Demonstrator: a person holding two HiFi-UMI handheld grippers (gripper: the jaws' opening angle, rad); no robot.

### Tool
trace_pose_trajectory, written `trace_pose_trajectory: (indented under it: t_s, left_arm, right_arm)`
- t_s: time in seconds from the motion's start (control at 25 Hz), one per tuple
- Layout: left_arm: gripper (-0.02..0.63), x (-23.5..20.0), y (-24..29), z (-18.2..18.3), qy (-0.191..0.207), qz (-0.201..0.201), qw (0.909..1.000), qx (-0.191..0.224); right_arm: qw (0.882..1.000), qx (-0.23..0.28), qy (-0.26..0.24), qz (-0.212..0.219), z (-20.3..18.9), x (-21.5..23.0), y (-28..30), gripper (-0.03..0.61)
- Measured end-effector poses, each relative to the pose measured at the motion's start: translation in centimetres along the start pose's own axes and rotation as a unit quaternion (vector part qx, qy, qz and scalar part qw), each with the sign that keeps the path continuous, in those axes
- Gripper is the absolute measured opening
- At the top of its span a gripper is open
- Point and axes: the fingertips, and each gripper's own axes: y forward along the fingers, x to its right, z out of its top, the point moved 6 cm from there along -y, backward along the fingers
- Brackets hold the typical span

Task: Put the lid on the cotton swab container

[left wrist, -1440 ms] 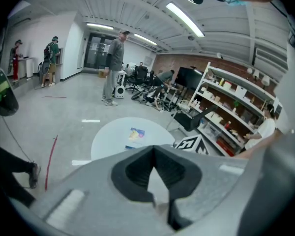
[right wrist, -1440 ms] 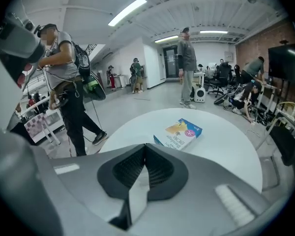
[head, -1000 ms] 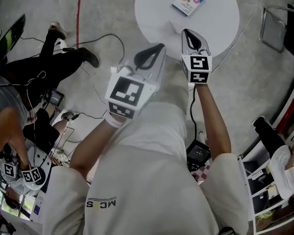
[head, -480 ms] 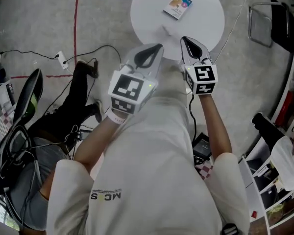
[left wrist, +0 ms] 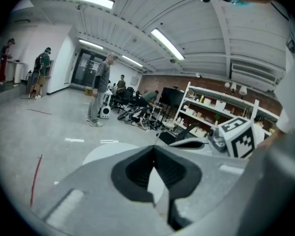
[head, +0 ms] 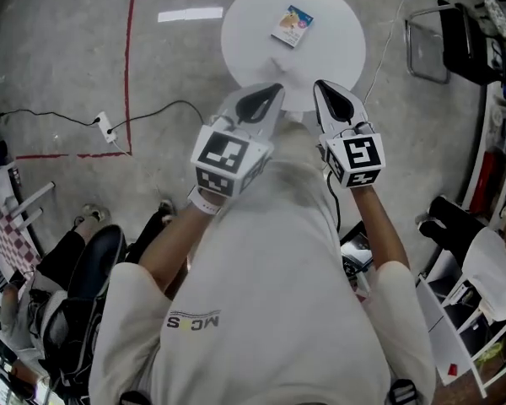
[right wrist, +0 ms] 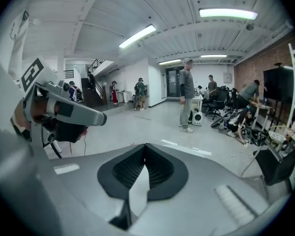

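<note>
- Cotton swab container: a small flat pack with colourful print that lies on the far half of the round white table. It is turned at a slant to the table's edge. No view shows whether it has a lid on it.
- Small pale object: it lies on the table nearer the person and apart from the pack. It is too faint to identify.
- Left gripper: it is held in front of the person's chest with its tips pointing toward the table's near rim. In the left gripper view the jaw tips meet at a point, and only the white tabletop shows through the gap below them. Nothing is between them.
- Right gripper: it is just beside the left one and points the same way. In the right gripper view its jaw tips are likewise together and hold nothing.
- Position of pack and grippers: in the head view the pack sits ahead of both grippers, roughly between the lines of their tips and well apart from each. Neither gripper touches the pack or the pale object.
- Floor: grey concrete with a red tape line, a white power strip on a black cable, and a metal-framed chair to the right of the table.
- Background: a standing person and wall shelves show in the left gripper view.
</note>
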Motion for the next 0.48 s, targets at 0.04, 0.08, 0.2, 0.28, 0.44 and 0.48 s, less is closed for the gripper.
trace_pose_trajectory:
  t_s: [0.04, 0.08, 0.2, 0.28, 0.44, 0.48]
  left_arm:
    - [0.000, 0.3, -0.3, 0.0, -0.001, -0.003, 1.0000, 0.004]
    - [0.000, 0.4, -0.6, 0.0, 0.000, -0.004, 1.0000, 0.006]
    - [0.000, 0.5, -1.8, 0.1, 0.011, 0.002, 0.9999, 0.012]
    - [0.000, 0.7, -2.8, 0.0, 0.021, 0.004, 0.9996, 0.017]
    - [0.000, 0.9, -4.0, -0.4, 0.036, 0.006, 0.9992, 0.018]
    - [0.000, 0.8, -4.0, -0.4, 0.038, 0.007, 0.9991, 0.019]
  right_arm:
    - [1.000, 0.005, -0.003, -0.007, 0.3, -0.2, -0.7, -0.002]
    - [1.000, 0.009, -0.003, -0.013, 0.6, -0.4, -1.3, -0.002]
    - [0.999, 0.023, 0.009, -0.020, 1.3, -0.8, -2.5, -0.002]
    - [0.999, 0.034, 0.014, -0.026, 1.8, -1.0, -3.2, -0.002]
    - [0.998, 0.051, 0.022, -0.026, 2.7, -1.3, -4.0, -0.002]
    - [0.998, 0.053, 0.023, -0.027, 2.8, -1.3, -4.1, -0.002]
